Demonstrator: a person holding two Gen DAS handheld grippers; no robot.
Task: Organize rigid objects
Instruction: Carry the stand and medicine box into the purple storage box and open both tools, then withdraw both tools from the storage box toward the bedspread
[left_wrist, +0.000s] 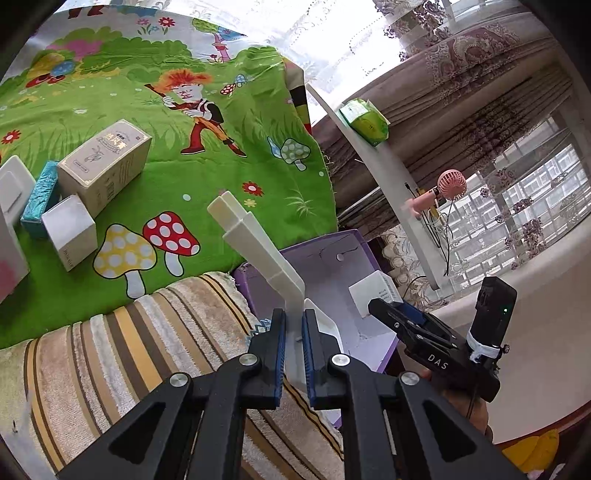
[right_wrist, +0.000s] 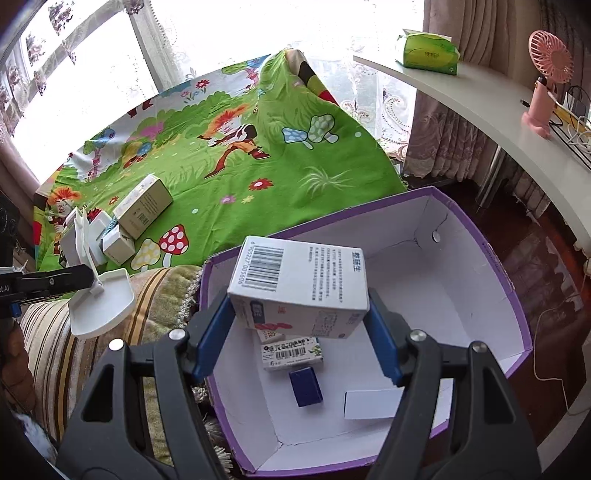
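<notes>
Over the purple box (right_wrist: 480, 266), right gripper (right_wrist: 299, 321) jaws clamp a barcoded white carton (right_wrist: 299, 280); left gripper (left_wrist: 293, 347) jaws pinch a white scoop (left_wrist: 255, 236).

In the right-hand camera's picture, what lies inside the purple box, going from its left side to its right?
Barcoded green-and-white carton → dark blue box → flat white card. The big white carton above them hangs in the right gripper, not yet in the purple box.

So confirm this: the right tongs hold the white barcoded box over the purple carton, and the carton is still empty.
Not empty. The right wrist view shows the purple carton already holding several small boxes, including a dark blue box. The right tongs do hold the white barcoded box over it.
</notes>
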